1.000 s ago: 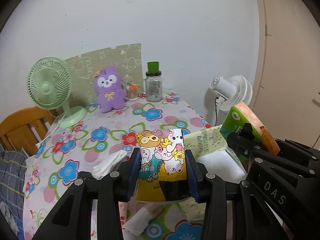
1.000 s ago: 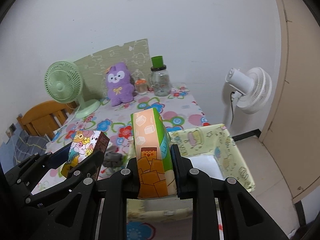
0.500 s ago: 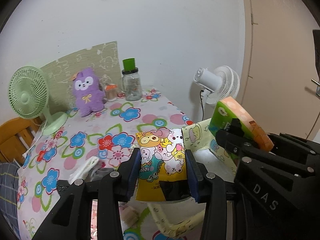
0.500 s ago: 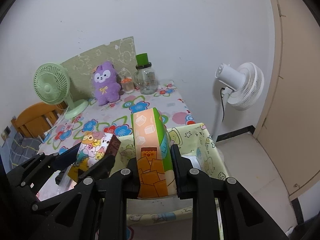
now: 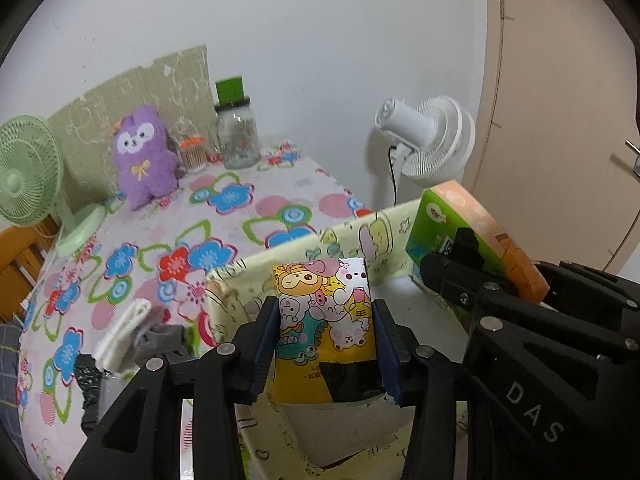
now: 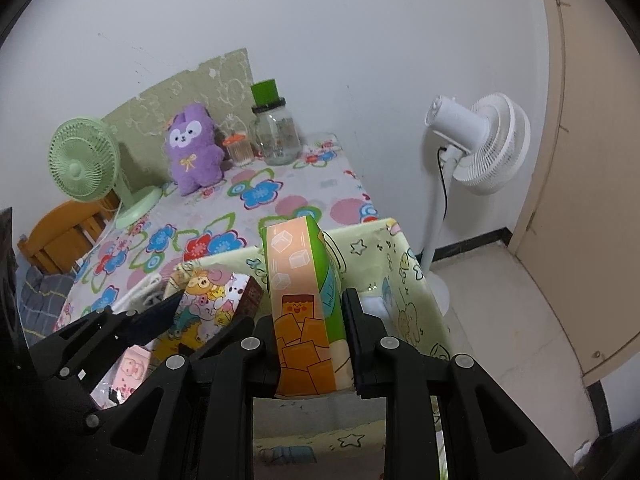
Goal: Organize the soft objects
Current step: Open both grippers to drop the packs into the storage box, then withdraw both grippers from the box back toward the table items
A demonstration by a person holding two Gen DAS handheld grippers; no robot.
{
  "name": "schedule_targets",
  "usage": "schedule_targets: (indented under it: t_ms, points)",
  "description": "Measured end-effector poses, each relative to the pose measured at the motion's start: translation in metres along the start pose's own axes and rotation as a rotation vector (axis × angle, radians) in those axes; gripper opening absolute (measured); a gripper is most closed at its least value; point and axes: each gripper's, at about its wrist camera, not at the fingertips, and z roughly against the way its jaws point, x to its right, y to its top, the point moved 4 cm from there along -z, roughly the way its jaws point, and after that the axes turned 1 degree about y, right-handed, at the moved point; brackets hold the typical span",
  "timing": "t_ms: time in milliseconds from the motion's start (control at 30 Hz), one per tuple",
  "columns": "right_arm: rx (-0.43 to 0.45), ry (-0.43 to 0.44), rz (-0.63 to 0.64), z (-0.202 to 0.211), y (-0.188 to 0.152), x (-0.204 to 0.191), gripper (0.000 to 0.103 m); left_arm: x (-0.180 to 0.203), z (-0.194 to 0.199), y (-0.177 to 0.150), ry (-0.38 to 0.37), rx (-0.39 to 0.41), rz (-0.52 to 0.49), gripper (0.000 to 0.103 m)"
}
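Note:
My left gripper (image 5: 326, 344) is shut on a yellow cartoon-print tissue pack (image 5: 324, 320) and holds it above the open pale-yellow fabric bin (image 5: 256, 268). My right gripper (image 6: 308, 344) is shut on an orange-and-green tissue pack (image 6: 298, 300), also above the bin (image 6: 396, 276). Each pack shows in the other view: the cartoon pack (image 6: 212, 308) to the left, the orange-green pack (image 5: 452, 228) to the right. The bin stands at the near right edge of the floral table (image 5: 224, 216).
A purple plush (image 5: 142, 156), a glass jar with green lid (image 5: 236, 136) and a green desk fan (image 5: 28, 184) stand at the table's back. White and grey cloths (image 5: 132, 336) lie left of the bin. A white floor fan (image 6: 476, 144) stands right of the table.
Both grippers have moved right and forward with their packs, from over the table to above the bin. The bin now fills the lower middle of both views.

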Motion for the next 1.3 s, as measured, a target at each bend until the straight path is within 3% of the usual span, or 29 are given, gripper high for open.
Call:
schedule_targets:
  t_ms: [100, 133, 200, 267, 367, 800, 1300]
  points:
    - [-0.028, -0.019, -0.018, -0.01, -0.002, 0.005, 0.038, -0.002, -0.008, -0.002, -0.017, -0.031, 0.016, 0.051]
    - [-0.032, -0.019, -0.019, -0.011, -0.003, 0.005, 0.041, -0.003, -0.009, -0.002, -0.016, -0.034, 0.018, 0.054]
    - [-0.038, -0.025, -0.025, -0.014, -0.004, 0.006, 0.058, -0.003, -0.009, -0.002, -0.013, -0.033, 0.02, 0.064]
    - [-0.03, -0.024, -0.031, -0.014, -0.005, 0.007, 0.066, -0.004, -0.006, -0.001, -0.017, -0.025, 0.025, 0.076]
    - [-0.023, -0.026, -0.039, -0.014, -0.004, 0.007, 0.073, -0.004, -0.004, -0.001, -0.018, -0.015, 0.024, 0.085]
    - [-0.037, -0.035, -0.023, -0.008, -0.013, -0.005, 0.08, -0.003, 0.007, -0.01, -0.003, -0.008, -0.041, 0.085]
    - [0.0, -0.023, 0.015, 0.013, -0.019, -0.036, 0.08, -0.029, 0.035, -0.019, 0.021, 0.034, -0.008, 0.089]
